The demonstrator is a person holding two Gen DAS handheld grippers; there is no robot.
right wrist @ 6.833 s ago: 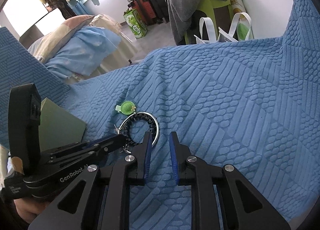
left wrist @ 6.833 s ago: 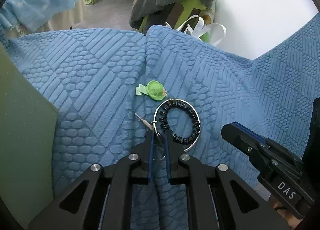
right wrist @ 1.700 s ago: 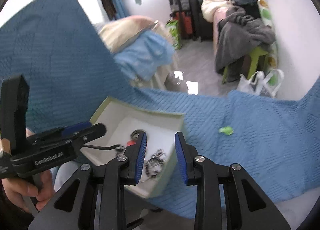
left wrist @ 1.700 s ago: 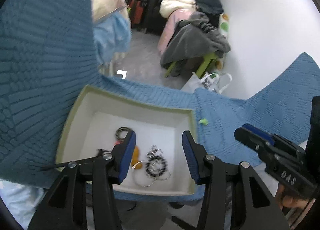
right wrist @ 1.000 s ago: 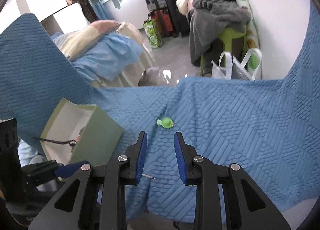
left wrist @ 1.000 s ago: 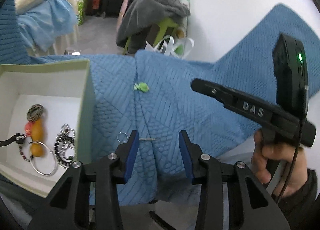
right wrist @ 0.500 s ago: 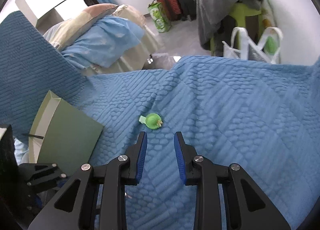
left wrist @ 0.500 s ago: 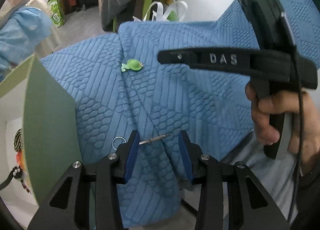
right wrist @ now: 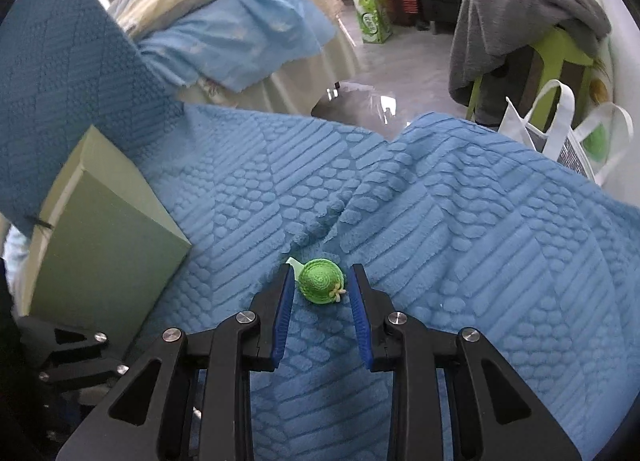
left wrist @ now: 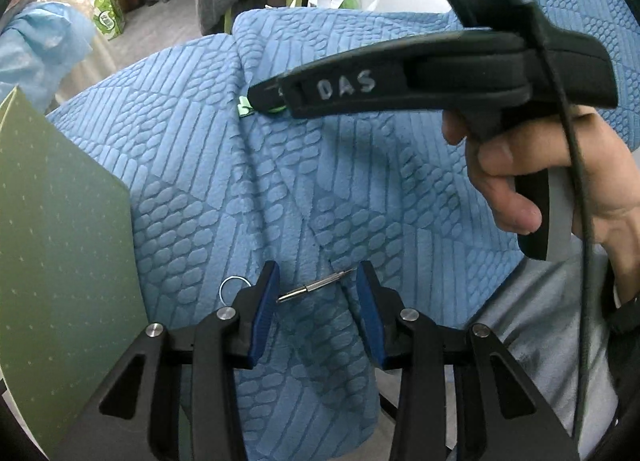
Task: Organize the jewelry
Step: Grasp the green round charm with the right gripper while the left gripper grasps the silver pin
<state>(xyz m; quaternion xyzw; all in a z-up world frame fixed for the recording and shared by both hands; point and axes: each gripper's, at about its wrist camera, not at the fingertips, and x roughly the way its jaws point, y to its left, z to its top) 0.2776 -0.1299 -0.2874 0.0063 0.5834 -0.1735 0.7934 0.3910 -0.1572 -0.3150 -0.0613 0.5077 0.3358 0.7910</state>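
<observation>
Green clip (right wrist: 320, 285) half hidden by right tongs (right wrist: 318, 285); both tongs parted, empty.

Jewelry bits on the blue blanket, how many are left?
2: a green crocheted hat-shaped clip between the right hand-held gripper's open jaws, and a thin silver pin with a ring between the left's. Folds may hide more.

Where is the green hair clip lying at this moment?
In the right wrist view the green hair clip lies on the blue blanket, between the open right gripper fingers, right of the green box.
</observation>
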